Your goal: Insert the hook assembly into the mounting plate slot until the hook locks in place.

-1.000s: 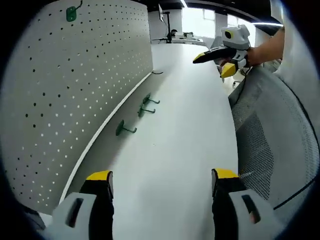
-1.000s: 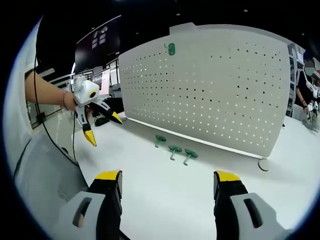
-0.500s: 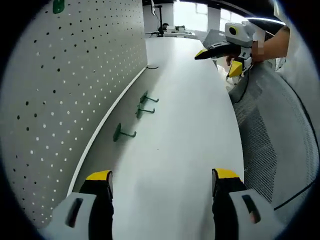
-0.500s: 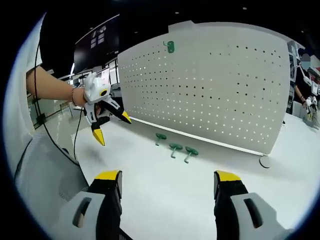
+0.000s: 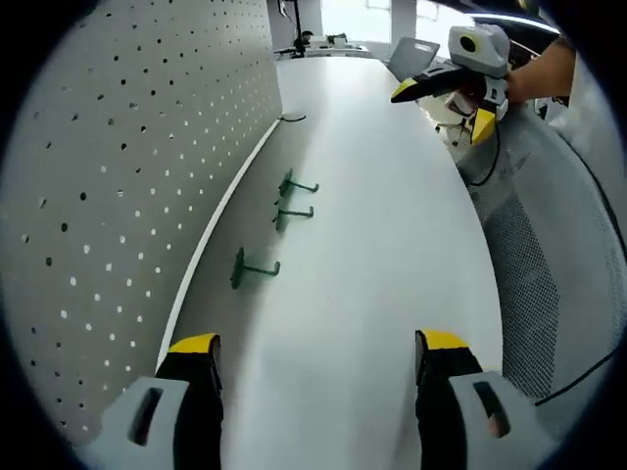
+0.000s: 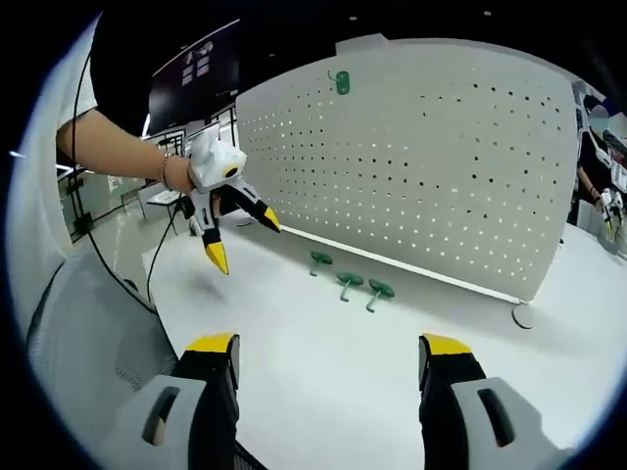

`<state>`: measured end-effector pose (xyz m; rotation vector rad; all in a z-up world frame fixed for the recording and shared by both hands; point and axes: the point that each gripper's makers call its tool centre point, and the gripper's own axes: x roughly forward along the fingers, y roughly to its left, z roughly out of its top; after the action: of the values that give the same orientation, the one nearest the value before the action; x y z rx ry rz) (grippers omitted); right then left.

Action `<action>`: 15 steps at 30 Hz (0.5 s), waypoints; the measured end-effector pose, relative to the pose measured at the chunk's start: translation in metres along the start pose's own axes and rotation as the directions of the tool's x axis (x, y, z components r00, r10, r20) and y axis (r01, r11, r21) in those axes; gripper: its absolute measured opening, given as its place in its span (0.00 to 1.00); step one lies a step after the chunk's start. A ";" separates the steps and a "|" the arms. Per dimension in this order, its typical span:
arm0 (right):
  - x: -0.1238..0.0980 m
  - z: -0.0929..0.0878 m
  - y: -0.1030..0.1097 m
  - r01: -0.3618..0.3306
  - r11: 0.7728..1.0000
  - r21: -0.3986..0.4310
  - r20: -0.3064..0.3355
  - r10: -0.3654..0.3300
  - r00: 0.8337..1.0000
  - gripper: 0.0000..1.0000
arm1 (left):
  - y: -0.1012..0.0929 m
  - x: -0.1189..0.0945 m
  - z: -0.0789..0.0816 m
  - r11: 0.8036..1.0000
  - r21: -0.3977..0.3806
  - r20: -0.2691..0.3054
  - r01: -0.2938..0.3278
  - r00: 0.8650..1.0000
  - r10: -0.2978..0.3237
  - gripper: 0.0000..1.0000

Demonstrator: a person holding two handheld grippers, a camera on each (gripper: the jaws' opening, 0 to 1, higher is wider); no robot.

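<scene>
While flat on table (image 5: pixel 372 294), hooks (image 5: pixel 253 268), stems toward camera

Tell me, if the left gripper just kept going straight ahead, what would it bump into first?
Probably nothing soon: bare white table runs ahead between the open left gripper jaws. The green hooks lie left of that line, beside the pegboard.

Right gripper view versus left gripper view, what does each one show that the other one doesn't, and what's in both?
Right gripper view alone: a green hook already mounted high on the pegboard, plus the left gripper, held open above the table. Left gripper view alone: the right gripper, open, above the far end of the white table. Both share the pegboard, the table, and three loose green hooks lying along the board's base.
</scene>
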<state>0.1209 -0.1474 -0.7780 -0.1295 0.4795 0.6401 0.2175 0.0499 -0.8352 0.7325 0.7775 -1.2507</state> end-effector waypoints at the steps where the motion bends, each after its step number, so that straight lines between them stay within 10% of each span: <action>1: 0.000 0.000 0.000 -0.001 1.000 -0.001 -0.002 0.001 1.000 0.72 | 0.001 0.001 0.000 1.000 0.001 -0.005 0.005 1.000 -0.005 0.83; 15: 0.001 -0.003 -0.001 -0.002 1.000 -0.001 -0.015 0.002 1.000 0.73 | 0.025 0.020 0.002 0.998 0.058 -0.061 0.039 0.998 -0.036 0.83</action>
<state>0.1208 -0.1482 -0.7817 -0.1345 0.4940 0.6414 0.2447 0.0413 -0.8495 0.8098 0.8089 -1.2954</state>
